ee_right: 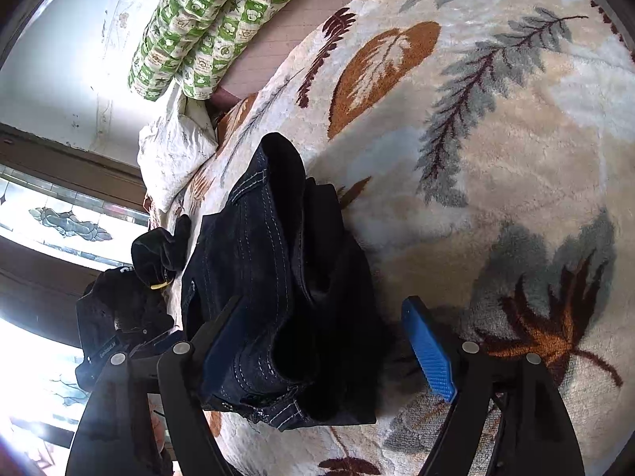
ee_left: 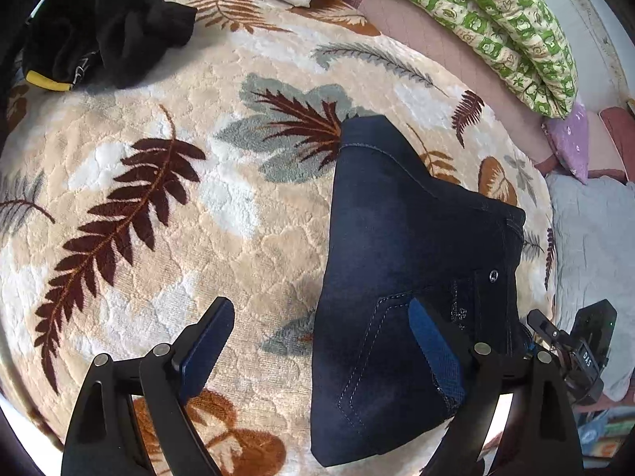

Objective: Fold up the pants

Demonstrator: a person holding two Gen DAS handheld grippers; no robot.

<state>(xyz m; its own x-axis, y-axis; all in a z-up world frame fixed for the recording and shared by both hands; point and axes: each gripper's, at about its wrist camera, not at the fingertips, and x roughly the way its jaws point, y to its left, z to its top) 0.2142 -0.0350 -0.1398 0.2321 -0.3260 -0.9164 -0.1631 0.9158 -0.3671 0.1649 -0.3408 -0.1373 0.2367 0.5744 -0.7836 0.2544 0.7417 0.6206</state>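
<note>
On the leaf-print blanket, folded dark jeans lie between 2 wide-open, empty grippers, left gripper and right gripper; denim looks heavy, limp, best pinched at stitched waistband corners.

Ahead and to the left of our left gripper, the leaf-print blanket lies bare. The folded pants fill the room under its right finger. Far ahead-left lies a black garment; ahead-right, a green quilt bounds us.
</note>
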